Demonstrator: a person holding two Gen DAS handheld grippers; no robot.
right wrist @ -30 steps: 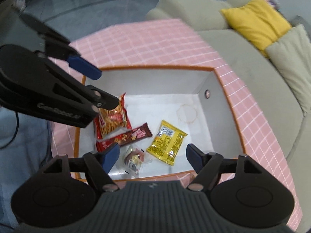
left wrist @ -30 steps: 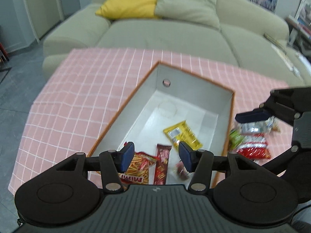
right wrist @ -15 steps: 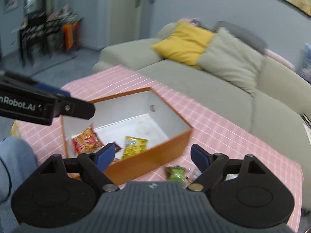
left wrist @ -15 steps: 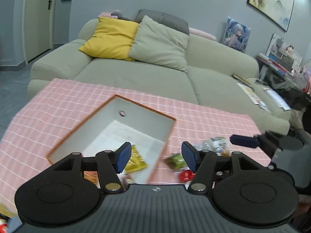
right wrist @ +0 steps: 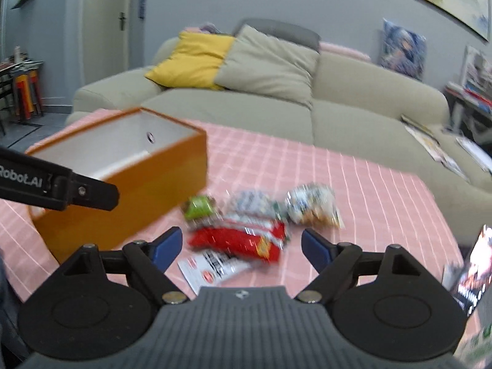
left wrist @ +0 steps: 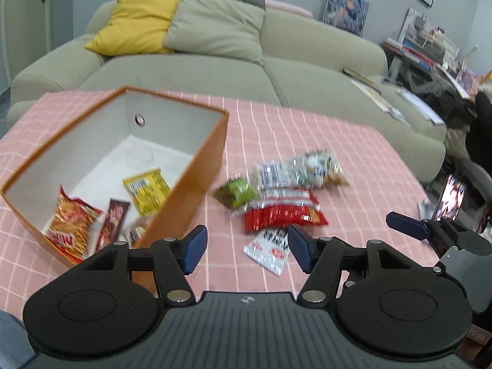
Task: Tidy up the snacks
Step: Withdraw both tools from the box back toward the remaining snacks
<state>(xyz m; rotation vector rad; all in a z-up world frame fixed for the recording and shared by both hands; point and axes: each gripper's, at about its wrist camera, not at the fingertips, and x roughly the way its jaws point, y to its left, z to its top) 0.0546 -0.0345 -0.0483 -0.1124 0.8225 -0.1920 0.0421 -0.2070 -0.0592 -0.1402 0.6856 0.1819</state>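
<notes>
Swung away from the orange box (left wrist: 200, 181) and over to the loose snack pile (left wrist: 283, 196) on the pink checked surface (left wrist: 353, 153), both claws, where a second ago both looked down into the box. Jaws of each have just been opening; now spread wide, nothing between them. Probably means one drop-off is done and the next pick is being lined up.

Pile: lies just right of the box, still out on the cloth. Red crinkled packet (left wrist: 283, 212) in the middle, small green packet (left wrist: 238, 190) at its left nearest the box wall, two silvery bags (left wrist: 307, 169) on the far side, flat white sachet (left wrist: 270, 250) nearest. Edges blurred, print unreadable.

Left claw (left wrist: 244, 247) hangs near the white sachet; right claw (right wrist: 236, 246) frames the red packet.

Inside the box: yellow packet (left wrist: 147, 190), brown bar (left wrist: 113, 221), orange-red bag (left wrist: 72, 224). Beyond, a pale sofa (left wrist: 215, 73) with a yellow cushion (left wrist: 135, 24).
</notes>
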